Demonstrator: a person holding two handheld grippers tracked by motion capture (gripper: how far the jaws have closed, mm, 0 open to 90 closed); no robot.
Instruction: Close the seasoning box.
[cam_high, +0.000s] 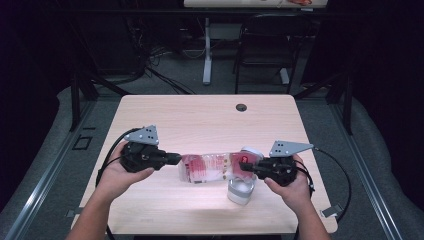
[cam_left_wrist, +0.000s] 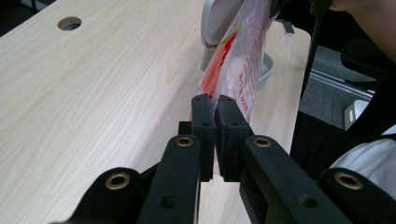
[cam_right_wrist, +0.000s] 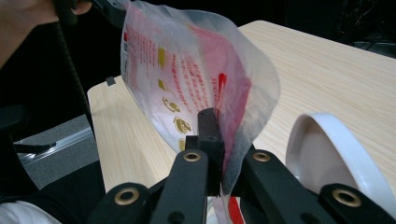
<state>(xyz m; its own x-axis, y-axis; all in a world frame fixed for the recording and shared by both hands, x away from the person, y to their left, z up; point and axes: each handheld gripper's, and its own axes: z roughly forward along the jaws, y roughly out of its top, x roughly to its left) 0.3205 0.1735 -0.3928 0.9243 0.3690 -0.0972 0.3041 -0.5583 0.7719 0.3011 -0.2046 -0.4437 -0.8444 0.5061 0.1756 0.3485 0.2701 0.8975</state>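
Clear plastic printed in red and pink: you hold a pouch (cam_high: 210, 168) stretched between your 2 grippers, lifted off the pale wood table (cam_high: 200, 120) and hanging just above its near half. Your left gripper (cam_high: 175, 158) has its jaws clamped on one end of the pouch; the left gripper view shows the film pinched between the 2 black pads, with the rest of the bag running away toward a white cup (cam_left_wrist: 219, 18). Your right gripper (cam_high: 246, 166) bites the opposite end, its jaws closed on the film, as the right gripper view shows, with the bag billowing open above them.

Judging by the pull from both ends, the step in hand looks like tearing or spreading the pouch, probably to tip its contents into the glass (cam_high: 241, 191) that stands on the table directly under your right gripper. The white cup sits just behind that glass, close beside the right gripper. The next move likely calls for keeping both grips firm while you bring the pouch mouth over the glass, without knocking the glass.

Writing: the right gripper view shows columns of small red text and 3 or 4 yellow round icons (cam_right_wrist: 173, 106) on the pouch, plus larger red lettering near the fold. None of it is sharp enough to read, and no brand can be made out.
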